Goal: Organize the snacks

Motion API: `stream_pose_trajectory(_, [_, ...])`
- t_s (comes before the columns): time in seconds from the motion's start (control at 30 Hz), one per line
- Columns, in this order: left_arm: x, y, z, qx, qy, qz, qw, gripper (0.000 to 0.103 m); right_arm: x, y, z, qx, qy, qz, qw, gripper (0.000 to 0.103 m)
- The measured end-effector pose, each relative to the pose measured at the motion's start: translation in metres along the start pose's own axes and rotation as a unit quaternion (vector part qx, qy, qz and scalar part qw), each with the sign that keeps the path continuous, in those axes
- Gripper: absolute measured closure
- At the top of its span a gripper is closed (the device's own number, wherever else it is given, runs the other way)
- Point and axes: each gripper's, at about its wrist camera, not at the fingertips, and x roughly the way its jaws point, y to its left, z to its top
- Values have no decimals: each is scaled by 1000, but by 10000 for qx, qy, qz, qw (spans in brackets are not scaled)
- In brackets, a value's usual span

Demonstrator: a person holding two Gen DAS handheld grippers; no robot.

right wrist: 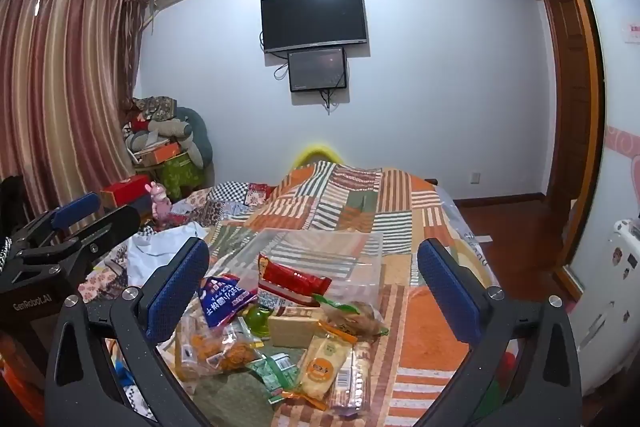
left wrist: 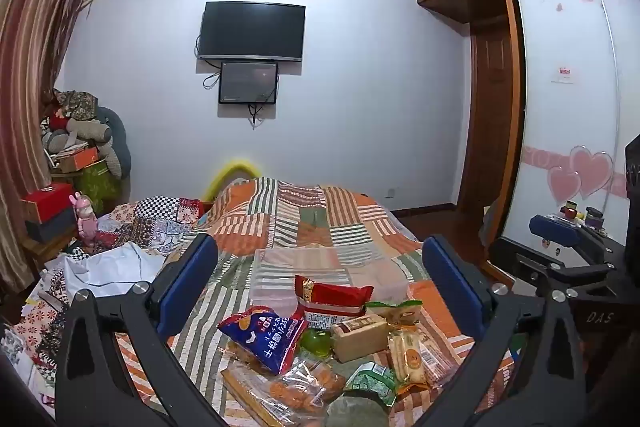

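A pile of snack packets lies on the patchwork bed: a blue bag (left wrist: pixel 264 341) (right wrist: pixel 222 299), a red packet (left wrist: pixel 334 295) (right wrist: pixel 294 277), a tan bar (left wrist: pixel 360 337) (right wrist: pixel 294 329), a green jelly cup (left wrist: pixel 316 343) and an orange-labelled cake packet (left wrist: pixel 406 357) (right wrist: pixel 324 367). A clear plastic box (left wrist: pixel 320 267) (right wrist: pixel 320 255) stands just behind the pile. My left gripper (left wrist: pixel 320 279) is open and empty above the pile. My right gripper (right wrist: pixel 314 279) is open and empty above it too. Each gripper shows at the edge of the other's view.
Crumpled white cloth (left wrist: pixel 112 267) and patterned bedding lie to the left. A pink doll (left wrist: pixel 86 219) and stacked boxes (left wrist: pixel 48 211) stand at the left bedside. A wardrobe (left wrist: pixel 572 107) and the bed's right edge (right wrist: pixel 460 227) are to the right.
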Motion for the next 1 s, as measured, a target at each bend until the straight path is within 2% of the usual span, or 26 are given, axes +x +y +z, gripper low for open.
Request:
stream_pose_trajectory(0.23, [-3,3,-1,-41,62,147,9999,0,4,2,-3,-21,45,21,10000,0])
stream_pose_trajectory(0.27, [2,0,-4,-27,86,-50,9999,0,-2,-1,3,-9,28,20,10000,0])
stream_pose_trajectory(1.0, [4,6,0,-146,95,-78,9998,0,-6,-2,1,51,-126,-4,9999,0])
